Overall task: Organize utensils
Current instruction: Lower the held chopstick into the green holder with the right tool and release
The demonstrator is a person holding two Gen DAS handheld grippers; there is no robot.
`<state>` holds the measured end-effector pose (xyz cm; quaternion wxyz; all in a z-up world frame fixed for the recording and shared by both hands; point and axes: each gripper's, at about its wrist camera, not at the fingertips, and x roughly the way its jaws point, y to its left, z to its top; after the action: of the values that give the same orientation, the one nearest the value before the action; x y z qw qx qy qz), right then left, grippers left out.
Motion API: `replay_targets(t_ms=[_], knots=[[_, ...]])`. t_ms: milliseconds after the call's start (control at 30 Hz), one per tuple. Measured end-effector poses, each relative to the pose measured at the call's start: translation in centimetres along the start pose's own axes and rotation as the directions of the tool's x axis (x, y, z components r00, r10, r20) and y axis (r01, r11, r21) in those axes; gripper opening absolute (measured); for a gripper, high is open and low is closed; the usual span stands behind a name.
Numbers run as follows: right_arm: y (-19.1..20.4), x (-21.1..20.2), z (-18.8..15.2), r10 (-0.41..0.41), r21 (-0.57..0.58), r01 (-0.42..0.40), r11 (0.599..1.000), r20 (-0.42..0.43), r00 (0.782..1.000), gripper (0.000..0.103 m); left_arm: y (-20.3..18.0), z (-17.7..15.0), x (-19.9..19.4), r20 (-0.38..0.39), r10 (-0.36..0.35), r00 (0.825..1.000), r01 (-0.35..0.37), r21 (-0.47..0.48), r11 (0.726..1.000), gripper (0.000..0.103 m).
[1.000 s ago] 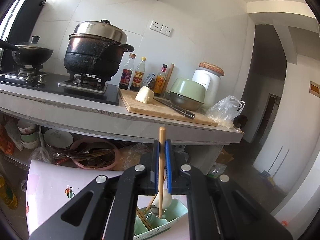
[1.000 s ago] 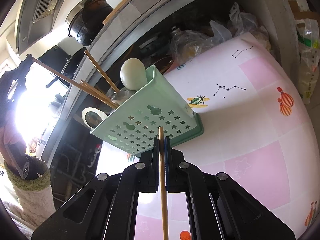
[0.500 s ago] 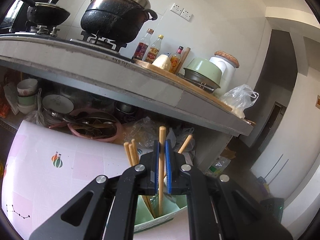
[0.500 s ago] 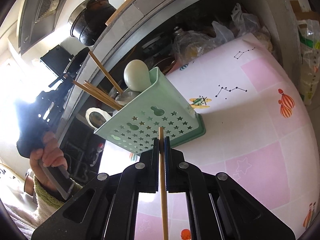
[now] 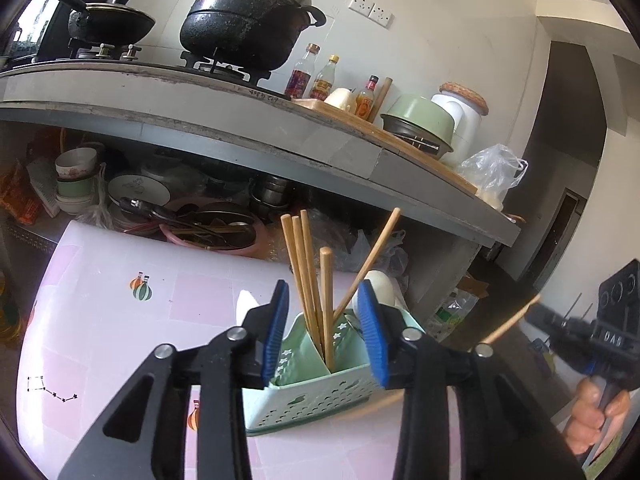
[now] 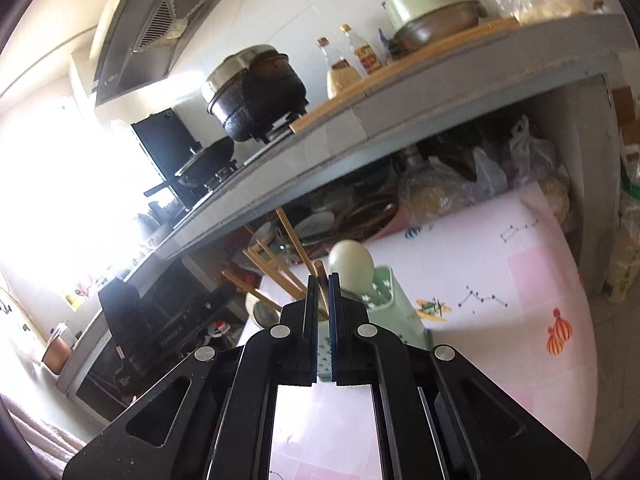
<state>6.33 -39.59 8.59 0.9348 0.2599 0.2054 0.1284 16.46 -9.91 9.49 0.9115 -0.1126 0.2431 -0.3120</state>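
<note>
A mint green utensil holder (image 5: 312,396) stands on a pink patterned table (image 5: 100,320). Several wooden chopsticks (image 5: 308,280) and a pale spoon (image 5: 380,284) stand in it. My left gripper (image 5: 324,332) is open just above the holder, its blue pads on either side of a freed chopstick (image 5: 326,300). In the right wrist view my right gripper (image 6: 323,280) is shut on a wooden chopstick (image 6: 320,270) close to the holder (image 6: 384,300). In the left wrist view the right gripper body (image 5: 600,340) shows at the right, with that chopstick (image 5: 508,326) sticking out.
A grey kitchen counter (image 5: 240,128) overhangs the table's far side, with a black pot (image 5: 244,24), bottles (image 5: 304,76) and a green bowl (image 5: 424,116) on it. Bowls, plates and a pink basin (image 5: 208,232) crowd the shelf beneath. Plastic bags (image 6: 480,184) lie behind the table.
My left gripper lowered its chopstick into the holder and opened, leaving it standing there. My right gripper rose and moved toward the holder with its chopstick.
</note>
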Motion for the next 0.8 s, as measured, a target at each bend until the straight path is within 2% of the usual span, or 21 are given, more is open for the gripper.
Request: replay_targets(t_ms=[133,267,433,500,600,633,667,700,733,767,800], knots=[[2.0,-0.4,2.8,0.030,-0.076,-0.027,0.997,0.047,0.998,0.000,0.3,-0.5,-1.6,0.014,0.017,1.000,-0.016,-0.008,1.000,0.056],[3.4,0.2,4.7,0.036,-0.138,-0.027,0.990,0.063,0.997,0.000,1.0,-1.6,-3.1,0.011,0.033,0.999,-0.033,-0.022,0.999,0.060],[3.4,1.6,4.2,0.035,-0.137,-0.032,0.990,0.025,0.999,0.000,2.2,-3.4,-4.3,-0.017,0.074,0.997,-0.075,-0.042,0.996,0.061],[2.7,2.0,3.5,0.011,-0.114,-0.012,0.993,-0.013,1.000,0.000,2.7,-4.1,-4.5,-0.036,0.083,0.996,-0.085,-0.056,0.995,0.062],[0.3,2.5,1.7,-0.092,-0.056,0.087,0.995,-0.083,0.992,0.002,3.5,-5.3,-4.7,-0.068,0.094,0.993,-0.099,-0.076,0.992,0.062],[-0.8,2.4,0.8,-0.167,-0.056,0.162,0.985,-0.103,0.981,0.008,3.7,-5.7,-4.8,-0.076,0.093,0.993,-0.099,-0.084,0.992,0.062],[-2.0,2.2,-0.4,-0.280,-0.069,0.273,0.959,-0.116,0.953,0.023,4.0,-6.1,-4.9,-0.083,0.089,0.993,-0.096,-0.093,0.991,0.062],[-3.4,2.0,-1.7,-0.398,-0.090,0.389,0.917,-0.129,0.908,0.031,4.2,-6.5,-4.9,-0.089,0.086,0.992,-0.095,-0.099,0.991,0.062],[-5.0,2.0,-3.3,-0.502,-0.116,0.489,0.864,-0.146,0.852,0.043,4.3,-6.8,-4.9,-0.097,0.086,0.992,-0.096,-0.103,0.990,0.063],[-7.1,2.2,-5.2,-0.579,-0.121,0.567,0.815,-0.189,0.793,0.044,4.5,-7.3,-4.8,-0.107,0.085,0.991,-0.096,-0.108,0.990,0.063],[-9.5,2.5,-7.1,-0.597,-0.083,0.600,0.796,-0.270,0.755,0.044,4.8,-7.6,-4.5,-0.122,0.080,0.989,-0.094,-0.116,0.989,0.063]])
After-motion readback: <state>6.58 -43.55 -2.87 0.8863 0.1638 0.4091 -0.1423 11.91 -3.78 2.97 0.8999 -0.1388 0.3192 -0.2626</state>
